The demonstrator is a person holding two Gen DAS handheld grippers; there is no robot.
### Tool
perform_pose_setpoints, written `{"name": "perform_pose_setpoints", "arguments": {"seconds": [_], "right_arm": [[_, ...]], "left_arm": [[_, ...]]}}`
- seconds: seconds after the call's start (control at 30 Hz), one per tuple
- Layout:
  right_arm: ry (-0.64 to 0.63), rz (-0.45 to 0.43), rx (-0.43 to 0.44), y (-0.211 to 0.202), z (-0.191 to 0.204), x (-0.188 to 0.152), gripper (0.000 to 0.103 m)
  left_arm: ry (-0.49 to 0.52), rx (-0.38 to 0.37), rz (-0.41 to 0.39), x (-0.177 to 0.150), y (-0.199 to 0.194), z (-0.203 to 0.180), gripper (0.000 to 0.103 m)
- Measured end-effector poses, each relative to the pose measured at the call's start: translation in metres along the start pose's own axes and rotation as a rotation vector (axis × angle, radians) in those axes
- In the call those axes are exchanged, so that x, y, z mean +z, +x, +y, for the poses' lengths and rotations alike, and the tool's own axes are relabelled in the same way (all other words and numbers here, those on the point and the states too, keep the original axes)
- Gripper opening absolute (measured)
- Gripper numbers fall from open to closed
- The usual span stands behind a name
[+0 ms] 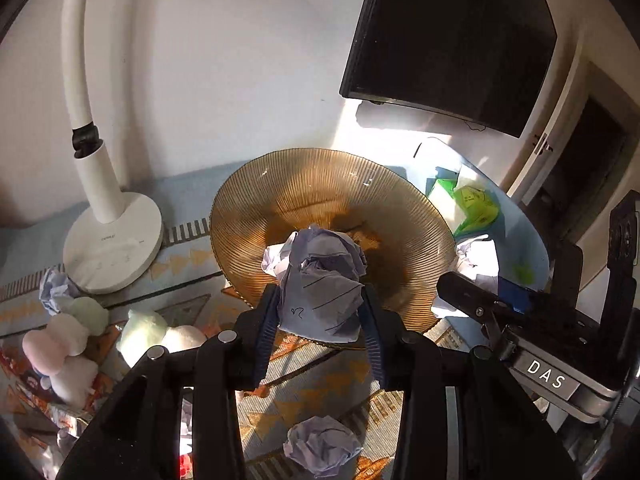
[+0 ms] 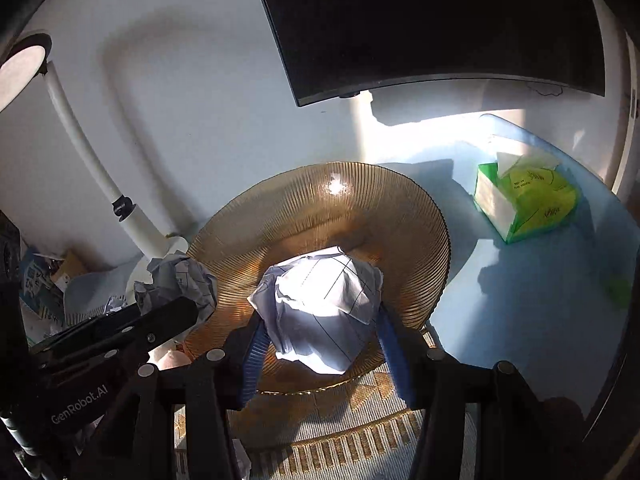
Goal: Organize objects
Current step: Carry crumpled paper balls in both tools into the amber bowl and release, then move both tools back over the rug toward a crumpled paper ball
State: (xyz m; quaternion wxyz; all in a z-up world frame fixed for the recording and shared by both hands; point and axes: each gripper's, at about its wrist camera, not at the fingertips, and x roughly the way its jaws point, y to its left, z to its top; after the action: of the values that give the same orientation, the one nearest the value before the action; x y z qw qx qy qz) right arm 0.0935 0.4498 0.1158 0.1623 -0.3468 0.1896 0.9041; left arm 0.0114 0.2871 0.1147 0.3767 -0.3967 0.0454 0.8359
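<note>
An amber ribbed glass plate point(image 1: 320, 184) point(image 2: 320, 208) sits on the table by the wall. My left gripper point(image 1: 320, 300) is shut on a crumpled lined paper ball point(image 1: 320, 280) and holds it over the plate's near rim. My right gripper point(image 2: 320, 320) is shut on another crumpled paper ball point(image 2: 324, 304), also over the plate's near side. The left gripper and its ball point(image 2: 180, 280) show at the left of the right wrist view. The right gripper point(image 1: 472, 304) and its white paper point(image 1: 476, 264) show at the right of the left wrist view.
A white desk lamp point(image 1: 112, 240) stands left of the plate. Pastel plush toys point(image 1: 76, 340) and a paper ball point(image 1: 56, 288) lie front left. Another paper ball point(image 1: 320, 444) lies on the patterned mat. A green tissue pack point(image 2: 524, 196) sits on the blue tabletop, right. A dark monitor point(image 2: 432, 20) hangs above.
</note>
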Motion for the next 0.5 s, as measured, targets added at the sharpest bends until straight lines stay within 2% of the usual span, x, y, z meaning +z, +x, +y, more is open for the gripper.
{"name": "perform_pose_setpoints", "arguments": {"seconds": [0.1, 0.13, 0.23, 0.37, 0.5], "right_arm": [[0.023, 0.004, -0.01, 0.014, -0.006, 0.002, 0.057], [0.025, 0.008, -0.018, 0.018, -0.009, 0.003, 0.06], [0.035, -0.008, -0.026, 0.015, -0.015, 0.002, 0.07], [0.03, -0.038, -0.023, -0.004, -0.012, -0.003, 0.07], [0.005, -0.051, 0.01, -0.033, 0.003, -0.013, 0.071]], "left_arm": [[-0.012, -0.005, 0.012, 0.007, 0.023, 0.002, 0.038], [-0.008, -0.002, 0.011, 0.008, 0.027, 0.002, 0.046], [-0.005, -0.003, 0.019, 0.011, 0.037, 0.003, 0.047], [-0.004, -0.02, 0.018, 0.005, 0.027, 0.008, 0.047], [0.008, -0.013, -0.015, -0.005, -0.001, 0.008, 0.047]]}}
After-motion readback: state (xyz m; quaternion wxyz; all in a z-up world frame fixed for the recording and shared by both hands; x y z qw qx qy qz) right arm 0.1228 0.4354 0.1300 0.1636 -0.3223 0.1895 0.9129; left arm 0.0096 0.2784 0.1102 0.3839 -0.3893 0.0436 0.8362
